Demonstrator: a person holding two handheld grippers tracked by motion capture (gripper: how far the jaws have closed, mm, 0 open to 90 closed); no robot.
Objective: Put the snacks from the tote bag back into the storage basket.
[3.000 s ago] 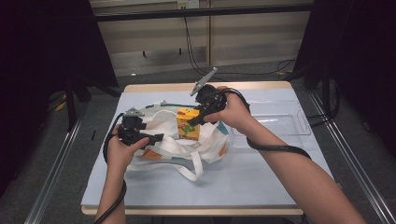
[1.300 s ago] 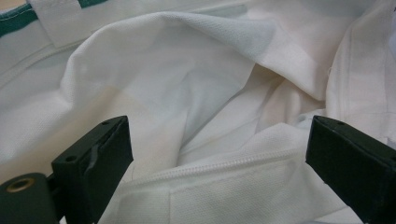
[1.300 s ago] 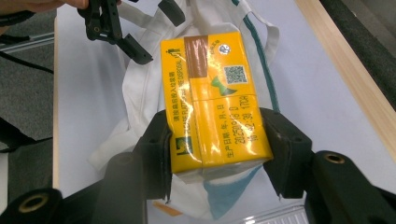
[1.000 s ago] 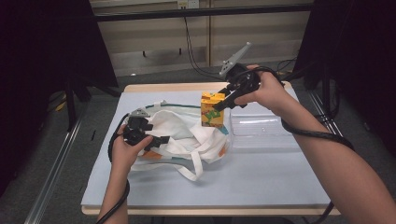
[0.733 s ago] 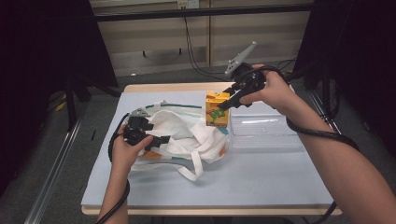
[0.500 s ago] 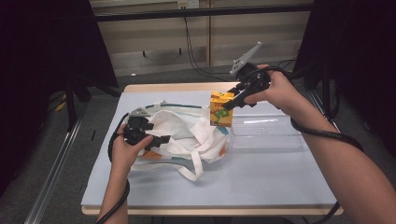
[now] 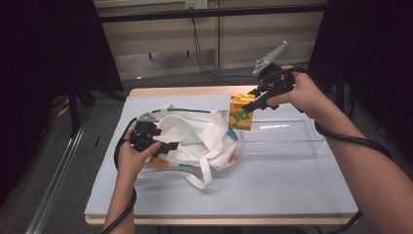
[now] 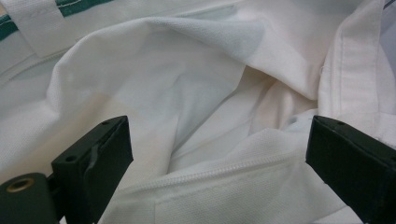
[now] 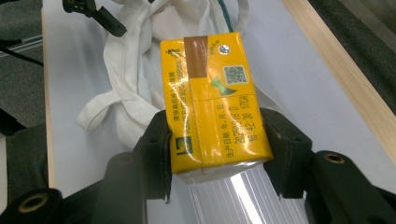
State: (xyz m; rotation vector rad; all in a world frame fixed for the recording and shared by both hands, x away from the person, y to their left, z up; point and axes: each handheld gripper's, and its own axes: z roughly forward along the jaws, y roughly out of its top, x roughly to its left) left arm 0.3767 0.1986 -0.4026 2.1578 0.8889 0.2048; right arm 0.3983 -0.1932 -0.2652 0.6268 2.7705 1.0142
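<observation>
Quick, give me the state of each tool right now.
Left tool: open, jaws wide apart over the white bag.
Right tool: shut on the yellow carton.

My right gripper (image 7: 249,105) hung raised at the far right, arm stretched, jaws clamped (both pads pressed flat). My left gripper (image 7: 168,146) lay low, its jaws spread wide.

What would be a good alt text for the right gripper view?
The right gripper clamps a yellow drink carton between its two black jaws, above a clear plastic tray. Behind it, a white cloth bag lies on the pale table.
</observation>
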